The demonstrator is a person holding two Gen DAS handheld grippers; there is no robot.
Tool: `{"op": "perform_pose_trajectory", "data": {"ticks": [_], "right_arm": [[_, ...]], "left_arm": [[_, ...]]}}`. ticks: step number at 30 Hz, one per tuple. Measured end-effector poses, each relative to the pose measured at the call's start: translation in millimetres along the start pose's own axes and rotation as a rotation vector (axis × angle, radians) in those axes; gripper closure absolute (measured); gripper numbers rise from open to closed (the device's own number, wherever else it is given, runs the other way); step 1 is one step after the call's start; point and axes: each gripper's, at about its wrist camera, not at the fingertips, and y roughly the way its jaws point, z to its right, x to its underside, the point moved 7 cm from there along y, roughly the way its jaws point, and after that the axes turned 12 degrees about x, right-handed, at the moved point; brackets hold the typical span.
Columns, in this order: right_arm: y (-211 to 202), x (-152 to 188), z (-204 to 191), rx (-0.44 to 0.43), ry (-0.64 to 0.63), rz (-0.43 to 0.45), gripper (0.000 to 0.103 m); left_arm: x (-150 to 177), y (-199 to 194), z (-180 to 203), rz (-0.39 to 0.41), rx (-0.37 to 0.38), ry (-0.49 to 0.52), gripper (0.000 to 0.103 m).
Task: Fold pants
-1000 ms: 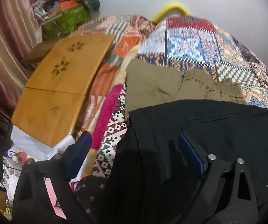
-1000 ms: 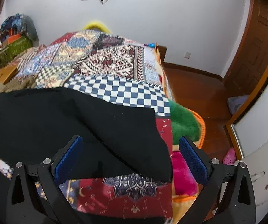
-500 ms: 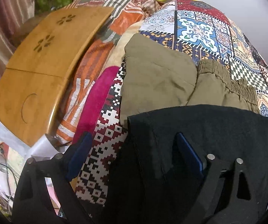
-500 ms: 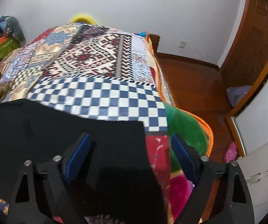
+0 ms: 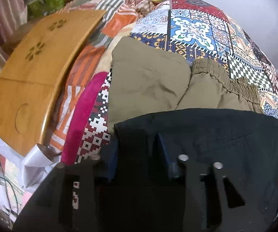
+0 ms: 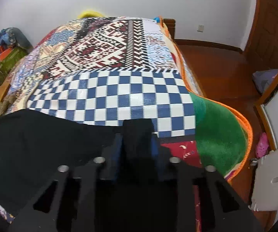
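Black pants lie across the near edge of a patchwork bedspread. My left gripper is shut on the pants' left corner, with a fold of black cloth pinched between its blue pads. In the right wrist view the same black pants spread to the left. My right gripper is shut on their right corner, and a tuft of black cloth sticks up between its pads.
Folded olive pants lie on the bed just beyond the black pants. A wooden lap table sits at the bed's left edge. A green and orange blanket hangs off the right side above a wooden floor.
Both grippers were open a second ago and have closed on the black pants' near corners. Both have moved forward and lower over the bed.
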Motion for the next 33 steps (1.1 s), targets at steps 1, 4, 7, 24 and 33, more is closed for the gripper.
{"op": "perform_pose_trajectory", "data": {"ticks": [1, 4, 7, 24, 33], "right_arm": [[-1.1, -0.4, -0.1, -0.001, 0.003, 0.005, 0.083], [-3.4, -2.4, -4.4, 0.002, -0.014, 0.02, 0.089], [-7.2, -6.1, -5.9, 0.011, -0.017, 0.038, 0.091], [-100.3, -50.4, 11.9, -0.021, 0.038, 0.222, 0.092], [-158.9, -44.0, 10.1, -0.052, 0.038, 0.295, 0.093]], "left_arm": [[0.3, -1.3, 1.1, 0.004, -0.009, 0.009, 0.075], [1.0, -4.3, 1.3, 0.009, -0.024, 0.022, 0.081], [-0.1, -7.6, 1.2, 0.017, -0.017, 0.016, 0.086], [-9.4, -106.9, 45.9, 0.204, 0.052, 0.087, 0.091], [18.5, -180.5, 75.8, 0.265, 0.084, 0.15, 0.091]]}}
